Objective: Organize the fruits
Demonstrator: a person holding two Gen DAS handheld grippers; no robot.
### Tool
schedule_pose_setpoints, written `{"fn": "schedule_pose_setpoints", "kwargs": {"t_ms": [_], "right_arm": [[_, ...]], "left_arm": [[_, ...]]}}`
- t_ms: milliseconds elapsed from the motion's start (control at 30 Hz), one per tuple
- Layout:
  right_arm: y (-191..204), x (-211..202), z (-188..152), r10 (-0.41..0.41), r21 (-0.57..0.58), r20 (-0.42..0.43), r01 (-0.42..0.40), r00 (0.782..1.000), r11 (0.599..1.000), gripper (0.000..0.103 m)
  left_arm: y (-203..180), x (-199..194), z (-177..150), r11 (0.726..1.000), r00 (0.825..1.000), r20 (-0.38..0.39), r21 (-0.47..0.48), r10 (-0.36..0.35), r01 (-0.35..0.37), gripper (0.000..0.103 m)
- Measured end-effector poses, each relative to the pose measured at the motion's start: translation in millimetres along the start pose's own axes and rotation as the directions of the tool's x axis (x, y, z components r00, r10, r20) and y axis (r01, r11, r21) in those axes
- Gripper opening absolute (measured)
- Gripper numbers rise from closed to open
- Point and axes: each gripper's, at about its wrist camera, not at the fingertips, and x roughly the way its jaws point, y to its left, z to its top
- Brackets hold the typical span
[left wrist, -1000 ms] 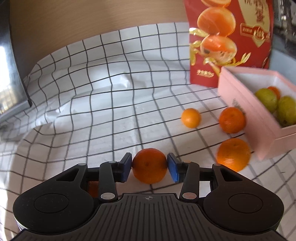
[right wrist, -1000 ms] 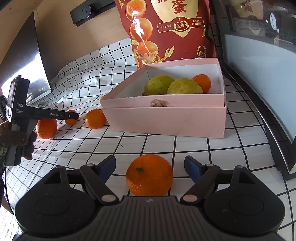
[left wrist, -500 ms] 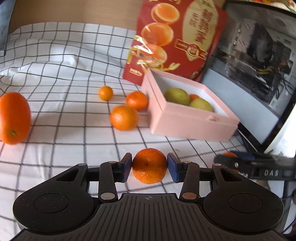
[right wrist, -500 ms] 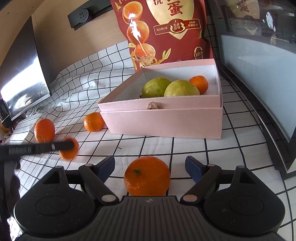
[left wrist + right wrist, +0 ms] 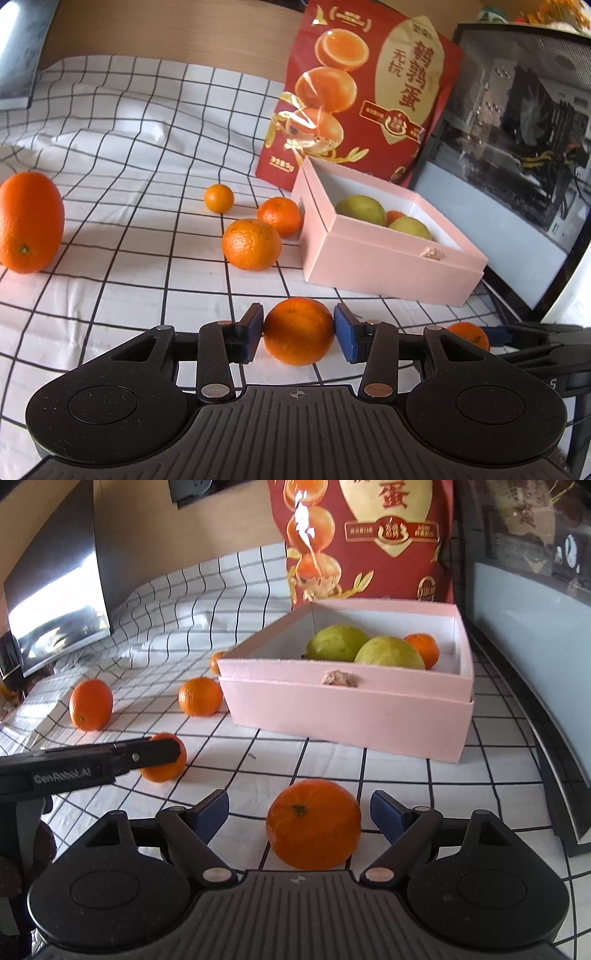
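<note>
Fruit sorting under way; one mandarin in transit, one released.

The pink box (image 5: 388,266) sits open-topped on the checked worktop (image 5: 110,295), holding two green fruits and an orange, evidently the collection point. The left claw (image 5: 298,332) is clamped on a mandarin (image 5: 299,330), apparently bound for the box. The right claw (image 5: 299,812) is opening; its pads stand clear of a second mandarin (image 5: 314,823) resting between them.
</note>
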Motion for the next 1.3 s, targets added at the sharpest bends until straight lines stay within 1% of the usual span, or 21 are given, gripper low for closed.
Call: {"fn": "schedule_pose_setpoints", "kwargs": {"t_ms": [100,167,233,333,400,433,467,633,833,967,1067,1167,1233,1300], "right_arm": [[3.1,2.6,1.1,-0.010,-0.016,-0.009,0.010,1.000,1.000,0.088],[7.5,4.3,0.7,-0.028,-0.040,-0.017,0.027,0.999,0.999,0.089],[11.0,6.3,0.5,-0.038,-0.063,-0.026,0.036,0.999,0.997,0.092],[13.1,9.0,1.7,-0.030,-0.080,-0.042,0.027,0.999,0.996,0.096],[13.8,10.2,2.1,-0.026,-0.086,-0.049,0.022,0.998,0.996,0.099],[14.6,10.7,2.2,-0.025,-0.090,-0.053,0.020,0.998,0.996,0.102],[15.0,11.5,2.3,-0.020,-0.093,-0.060,0.014,0.998,0.996,0.103],[19.1,12.9,2.1,-0.033,-0.114,-0.076,0.025,0.997,0.993,0.103],[26.8,12.9,-1.8,-0.051,-0.182,-0.085,0.035,0.995,0.983,0.103],[26.7,11.7,-1.9,-0.048,-0.183,-0.083,0.033,0.995,0.983,0.103],[24.3,9.2,-3.1,-0.059,-0.173,-0.078,0.045,0.995,0.984,0.102],[16.8,2.5,-6.7,-0.092,-0.162,-0.061,0.082,0.994,0.983,0.098],[10.7,-6.0,-11.5,-0.142,-0.172,-0.029,0.134,0.990,0.976,0.097],[5.1,-13.4,-16.3,-0.196,-0.183,0.005,0.193,0.981,0.964,0.097]], "left_arm": [[-0.2,0.2,-0.2,1.000,1.000,-0.003,0.018,0.008,-0.008,0.048],[-4.6,1.2,-0.9,0.999,1.000,-0.006,0.035,0.023,-0.022,0.048],[-11.3,1.6,-2.0,0.998,0.999,-0.002,0.050,0.046,-0.046,0.048],[-19.9,2.8,-2.8,0.994,0.997,0.001,0.080,0.077,-0.077,0.048],[-22.5,5.4,-2.5,0.992,0.996,-0.005,0.090,0.084,-0.083,0.048],[-22.7,6.5,-1.7,0.993,0.997,-0.008,0.089,0.083,-0.082,0.048],[-22.3,7.8,-1.4,0.993,0.997,-0.015,0.085,0.079,-0.078,0.048],[-20.0,15.2,-0.9,0.997,0.997,-0.066,0.061,0.042,-0.038,0.049],[-22.4,15.0,-2.3,0.996,0.997,-0.065,0.071,0.050,-0.045,0.048],[-22.7,14.7,-2.1,0.996,0.997,-0.065,0.075,0.050,-0.045,0.048],[-20.7,13.5,-2.1,0.998,0.997,-0.064,0.057,0.037,-0.033,0.048],[-20.1,12.9,-2.0,0.998,0.997,-0.064,0.052,0.034,-0.030,0.048],[-19.2,12.1,-2.4,0.998,0.998,-0.063,0.050,0.030,-0.027,0.048],[-18.8,10.7,-3.2,0.999,0.998,-0.062,0.047,0.020,-0.017,0.048]]}}
